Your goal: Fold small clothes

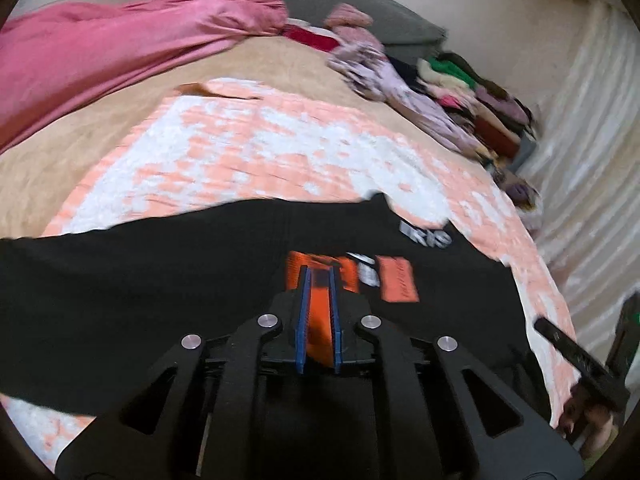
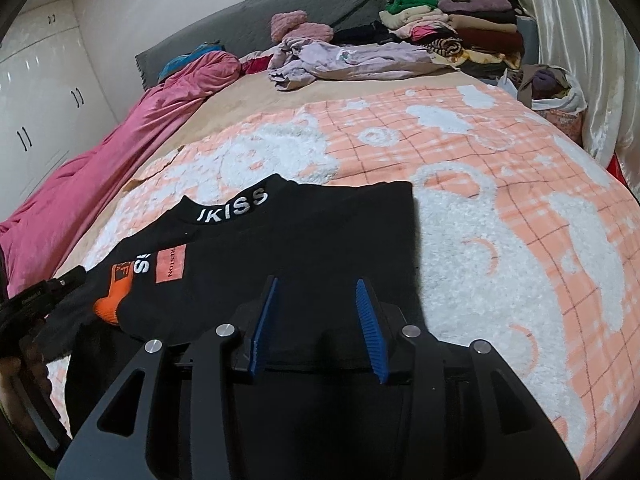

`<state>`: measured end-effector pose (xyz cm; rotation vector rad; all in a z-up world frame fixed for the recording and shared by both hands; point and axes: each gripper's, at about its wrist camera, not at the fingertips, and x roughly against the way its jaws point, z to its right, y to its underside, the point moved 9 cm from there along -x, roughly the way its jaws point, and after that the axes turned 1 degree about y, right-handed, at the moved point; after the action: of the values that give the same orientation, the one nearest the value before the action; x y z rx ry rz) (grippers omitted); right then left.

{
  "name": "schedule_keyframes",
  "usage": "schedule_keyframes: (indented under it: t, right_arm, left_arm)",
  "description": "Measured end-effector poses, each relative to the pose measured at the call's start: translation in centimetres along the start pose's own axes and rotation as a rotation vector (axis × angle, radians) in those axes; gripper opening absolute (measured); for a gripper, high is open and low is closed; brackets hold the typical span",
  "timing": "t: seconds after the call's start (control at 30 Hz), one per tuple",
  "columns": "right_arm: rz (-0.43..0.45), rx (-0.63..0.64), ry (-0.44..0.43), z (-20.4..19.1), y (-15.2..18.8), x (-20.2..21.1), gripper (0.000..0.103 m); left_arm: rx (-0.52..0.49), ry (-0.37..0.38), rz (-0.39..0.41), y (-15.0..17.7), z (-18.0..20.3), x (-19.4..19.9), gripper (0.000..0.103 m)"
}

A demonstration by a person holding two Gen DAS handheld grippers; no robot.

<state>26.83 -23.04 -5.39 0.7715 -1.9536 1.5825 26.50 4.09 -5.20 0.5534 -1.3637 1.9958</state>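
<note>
Left wrist view first: nearest the lens is my left gripper (image 1: 318,276), blue pads nearly pressed together, pinching an orange bit of the black shirt (image 1: 180,300). The shirt fills the lower half of the view, lying on the peach-and-white blanket (image 1: 248,152). White collar lettering sits at about 2 o'clock from my fingertips, an orange patch just right of them. Up at 10 o'clock there's a pink quilt (image 1: 100,48), and at 1 o'clock a lilac garment (image 1: 384,76) with a stack of folded clothes (image 1: 472,96) behind it. My other gripper pokes in at 4 o'clock, blurry.

Right wrist view: closest is my right gripper (image 2: 316,284), pads spread apart, hovering over the black shirt (image 2: 300,240) with only flat cloth under the gap, nothing clamped. Shirt collar reads "KISS" at 11 o'clock. At 9 o'clock my left gripper (image 2: 106,306) has the orange part of the shirt's edge pinched. Far off at 2 o'clock a white bag (image 2: 576,100) sits at the bed's edge with dark and purplish clothes stuffed in it, can't make out which. The folded stack (image 2: 460,24) is at 1 o'clock, white wardrobe doors (image 2: 36,112) at 10 o'clock.
</note>
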Motion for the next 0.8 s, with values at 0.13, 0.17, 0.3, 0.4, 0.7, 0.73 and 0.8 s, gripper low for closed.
schedule_keyframes:
  t: [0.13, 0.17, 0.3, 0.4, 0.7, 0.73, 0.8]
  right_arm:
    - [-0.011, 0.019, -0.005, -0.8, 0.0, -0.7, 0.039]
    - [-0.013, 0.027, -0.005, -1.0, 0.0, -0.8, 0.039]
    - [-0.032, 0.055, -0.006, -1.5, 0.3, -1.6, 0.039]
    - [-0.063, 0.052, -0.009, -1.5, 0.8, -2.5, 0.040]
    - [-0.141, 0.021, 0.070, 1.5, 2.8, -5.1, 0.041]
    - [-0.138, 0.029, 0.076, 1.4, 2.9, -5.1, 0.041]
    - [-0.135, 0.028, 0.076, 1.3, 2.9, -4.9, 0.042]
  left_arm:
    - [-0.106, -0.006, -0.069, 2.3, 2.8, -2.3, 0.012]
    - [-0.125, -0.034, -0.106, 3.1, 2.8, -3.3, 0.017]
    - [-0.137, -0.099, -0.184, 4.7, 1.4, -4.9, 0.021]
    - [-0.150, -0.103, -0.183, 4.7, 1.4, -4.7, 0.022]
    - [-0.127, -0.067, -0.181, 4.5, 1.3, -4.5, 0.021]
    - [-0.125, -0.064, -0.179, 4.4, 1.2, -4.5, 0.021]
    - [-0.123, -0.059, -0.178, 4.4, 1.2, -4.4, 0.022]
